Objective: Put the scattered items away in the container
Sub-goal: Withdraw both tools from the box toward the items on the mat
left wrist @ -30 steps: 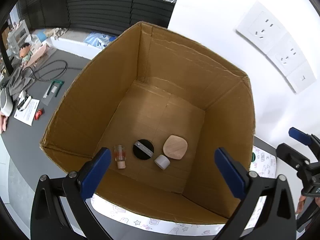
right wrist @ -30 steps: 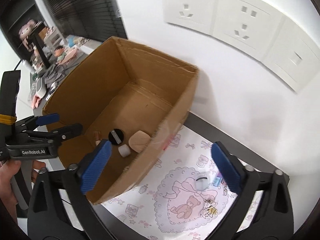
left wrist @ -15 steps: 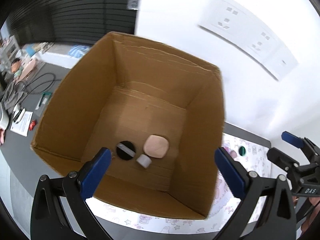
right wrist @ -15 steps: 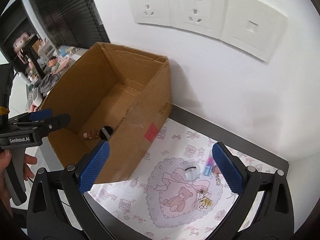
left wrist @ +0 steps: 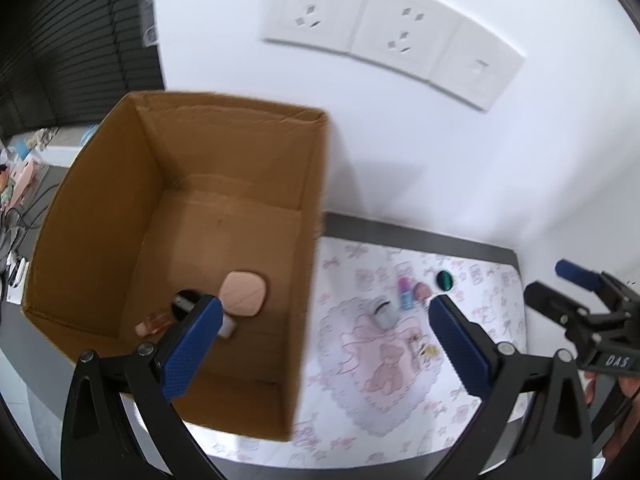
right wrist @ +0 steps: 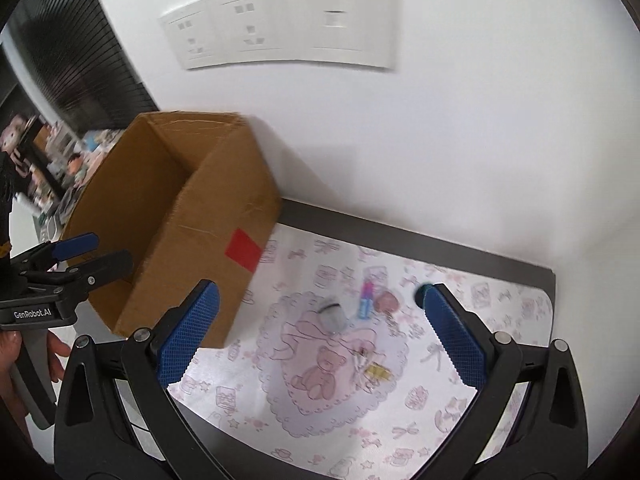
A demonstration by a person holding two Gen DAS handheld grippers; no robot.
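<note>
Left wrist view showed the white wall [left wrist: 460,168] with its row of sockets [left wrist: 384,32] behind everything. Below it the dark bench [left wrist: 420,236] carried a white mat [left wrist: 472,412] printed with a pink teddy bear. The open cardboard box [left wrist: 100,208] stood on the left end of the mat, close to the wall; in the right wrist view a red patch [right wrist: 243,249] marked its outer side. The left tongs [left wrist: 320,344] hung over the box's right wall, blue pads spread wide and holding nothing. The right tongs [right wrist: 320,338] hung over the mat, likewise spread wide and empty.

Inside the box, on its floor near the front wall, lay a rounded beige pad [left wrist: 244,294], a black disc [left wrist: 182,302] partly hidden behind the left finger, a small pinkish bottle [left wrist: 154,324] on its side, and a white cap [left wrist: 226,326].

Out on the mat, well apart from the box, sat a small grey jar [right wrist: 331,313], a pink and blue tube [right wrist: 366,300] just beside it, a round pink piece [right wrist: 387,301], a dark green lid [left wrist: 444,279], and a small yellow clip [right wrist: 376,372] near the bear.
</note>
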